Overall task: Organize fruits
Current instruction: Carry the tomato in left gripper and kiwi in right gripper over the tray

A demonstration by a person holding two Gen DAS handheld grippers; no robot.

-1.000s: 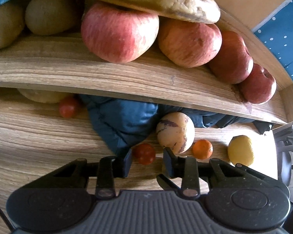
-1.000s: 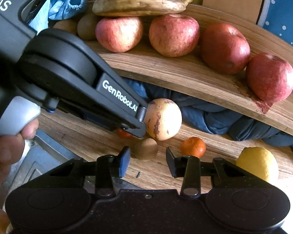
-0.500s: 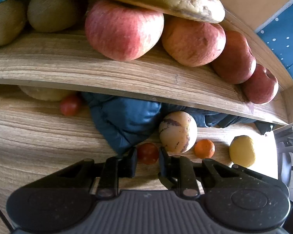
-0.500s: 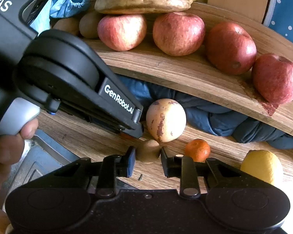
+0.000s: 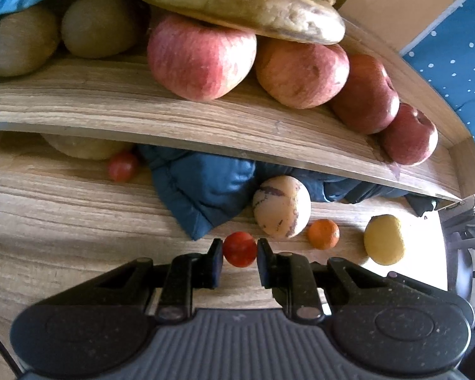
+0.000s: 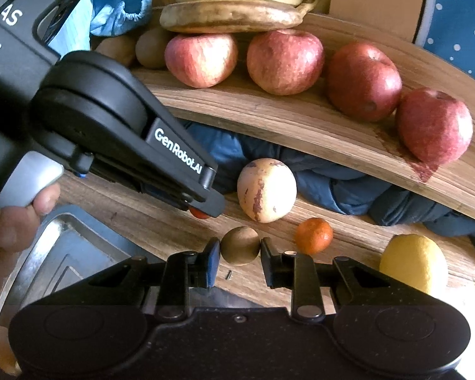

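My left gripper (image 5: 236,253) is shut on a small red tomato (image 5: 239,249) that rests on the wooden table (image 5: 63,221). In the right wrist view the same left gripper (image 6: 202,212) comes in from the left, with a bit of that tomato (image 6: 198,213) showing under its tip. A small brown round fruit (image 6: 240,245) sits between the pads of my right gripper (image 6: 240,253), which is shut on it. A pale streaked melon (image 6: 266,190), a small orange (image 6: 313,235) and a yellow lemon (image 6: 413,262) lie on the table close behind.
A curved wooden shelf (image 6: 300,120) above the table carries several red apples (image 6: 285,60), bananas (image 6: 234,15) and kiwis (image 5: 98,25). Blue cloth (image 5: 202,190) lies under it, with a second tomato (image 5: 122,167). A metal tray (image 6: 63,253) sits at lower left beside a hand (image 6: 12,221).
Both grippers closed: the left one onto the red tomato, the right one onto the brown fruit. Neither hand shifted much.
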